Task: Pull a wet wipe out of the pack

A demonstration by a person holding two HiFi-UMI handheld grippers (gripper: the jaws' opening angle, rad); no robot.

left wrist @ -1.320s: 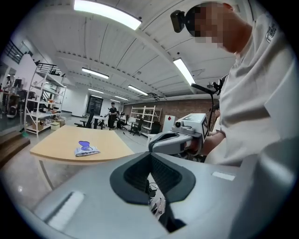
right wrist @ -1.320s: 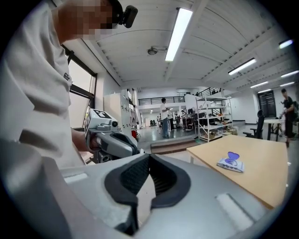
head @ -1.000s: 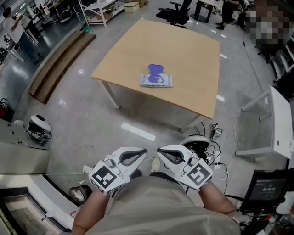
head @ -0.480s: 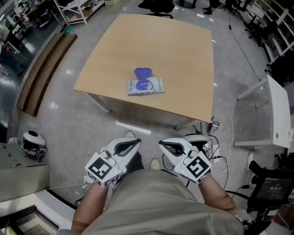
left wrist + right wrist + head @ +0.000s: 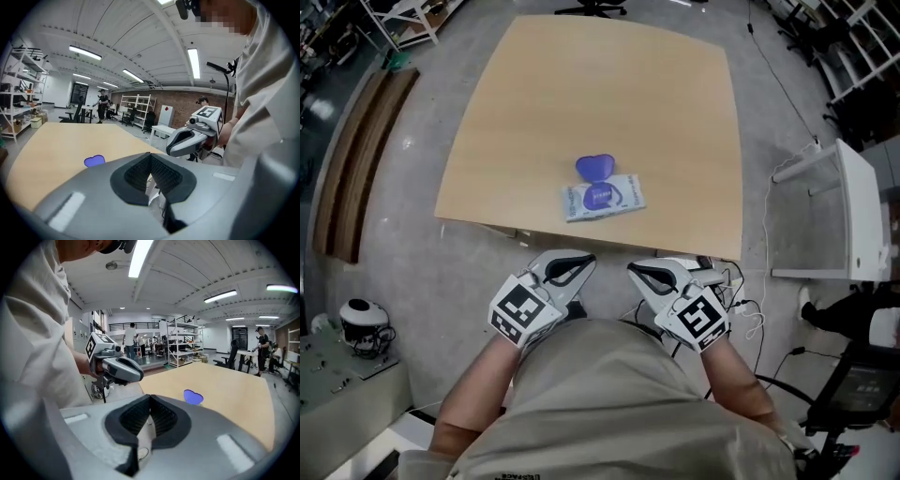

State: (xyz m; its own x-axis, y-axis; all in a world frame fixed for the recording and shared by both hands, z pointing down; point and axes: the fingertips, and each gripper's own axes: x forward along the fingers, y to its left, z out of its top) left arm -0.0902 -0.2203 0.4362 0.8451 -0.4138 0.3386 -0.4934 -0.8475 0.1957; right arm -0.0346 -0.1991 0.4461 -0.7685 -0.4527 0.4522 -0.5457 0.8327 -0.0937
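Holding Both Tools Shut, Short of the Wipe Pack

The wet wipe pack (image 5: 603, 198) lies flat on the tabletop (image 5: 675, 112). It is ahead of both tools, about midway between the lines they point along and just past the tabletop's near edge. Its purple lid (image 5: 594, 167) is flipped open and rests on the wood at the pack's far side, away from the tools. A purple oval marks the pack's top. Whether a wipe stands out of the opening is too small to tell.

The pack's long axis runs crosswise to the tools, left to right, with its right end turned slightly farther from them.

The left tool (image 5: 567, 269) and the right tool (image 5: 652, 277) are held side by side close to the person's body. Both are over the floor, short of the tabletop edge, with their tips angled toward each other. In the left gripper view the left tool's ribbed pads (image 5: 161, 174) meet at the tips with nothing between them. The right gripper view shows the same for the right tool: closed and empty.

In each gripper view the tool's own grey body hides the pack. Only the lid (image 5: 95, 161) shows above that body in the left gripper view, and the same goes for the lid (image 5: 193, 396) in the right gripper view. Cables (image 5: 741, 309) lie on the floor just right of the right tool, partly covered by it.
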